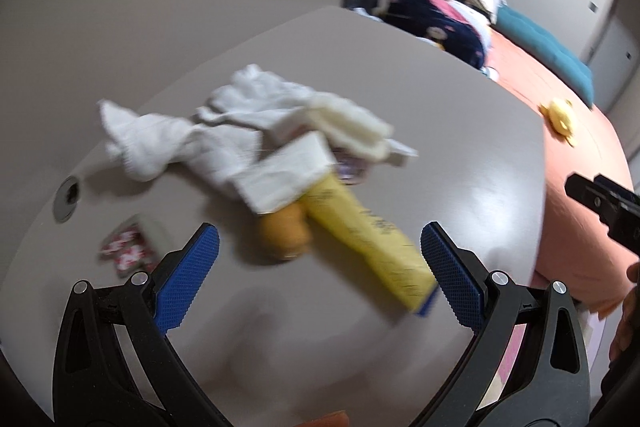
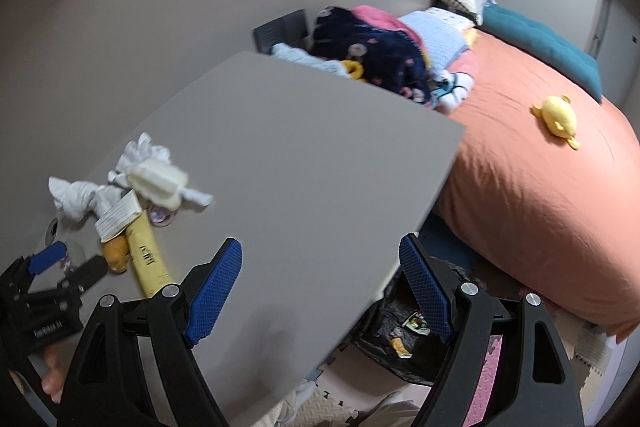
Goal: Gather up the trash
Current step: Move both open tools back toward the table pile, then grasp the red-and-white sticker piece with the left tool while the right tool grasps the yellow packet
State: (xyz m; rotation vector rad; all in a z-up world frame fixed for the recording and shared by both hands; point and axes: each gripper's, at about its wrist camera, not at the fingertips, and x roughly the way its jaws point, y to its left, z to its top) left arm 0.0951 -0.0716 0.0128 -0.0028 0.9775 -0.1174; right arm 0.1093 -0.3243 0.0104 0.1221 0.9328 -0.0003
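A pile of trash lies on the grey table: a yellow tube, an orange round object, a white paper pack, crumpled white cloth and a cream foam piece. A red-and-white wrapper lies to the left. My left gripper is open, hovering just before the tube and orange object. My right gripper is open and empty over the table's near right edge. The pile also shows in the right wrist view, with the left gripper beside it.
A black trash bag with some litter sits on the floor below the table's right edge. A bed with an orange cover holds piled clothes and a yellow plush. A cable hole is in the table.
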